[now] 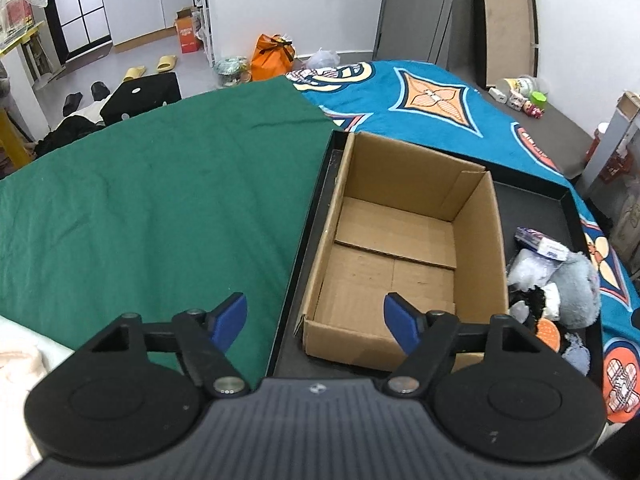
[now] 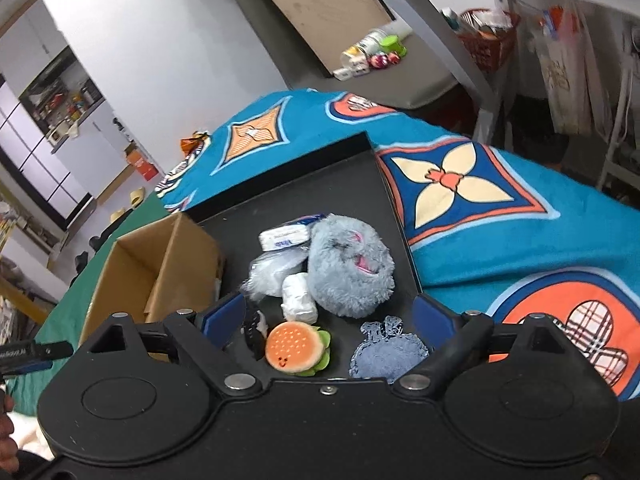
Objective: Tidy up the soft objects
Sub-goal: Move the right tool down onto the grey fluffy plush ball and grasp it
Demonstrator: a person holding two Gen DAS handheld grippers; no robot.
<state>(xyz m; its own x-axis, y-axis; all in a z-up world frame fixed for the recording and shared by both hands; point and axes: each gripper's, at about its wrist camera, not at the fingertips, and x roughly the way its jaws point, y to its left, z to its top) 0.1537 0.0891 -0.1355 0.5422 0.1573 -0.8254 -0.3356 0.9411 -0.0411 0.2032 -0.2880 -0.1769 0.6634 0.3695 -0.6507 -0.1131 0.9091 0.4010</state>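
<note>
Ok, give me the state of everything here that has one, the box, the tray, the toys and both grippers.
cardboard box: open, empty, standing in the tray
black tray: holds the box and the soft things
grey plush: in the tray, not boxed
burger plush: in the tray, not boxed
left gripper: open, nothing held
right gripper: open, nothing held

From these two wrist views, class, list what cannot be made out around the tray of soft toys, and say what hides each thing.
- Black-and-white item: right wrist view, half behind the right tool's finger; identity unclear.
- Tissue pack print: too small to read.
- Toy pile: left wrist view, partly hidden by the cardboard box wall.
- Tray's near edge: covered by the tool body.
</note>
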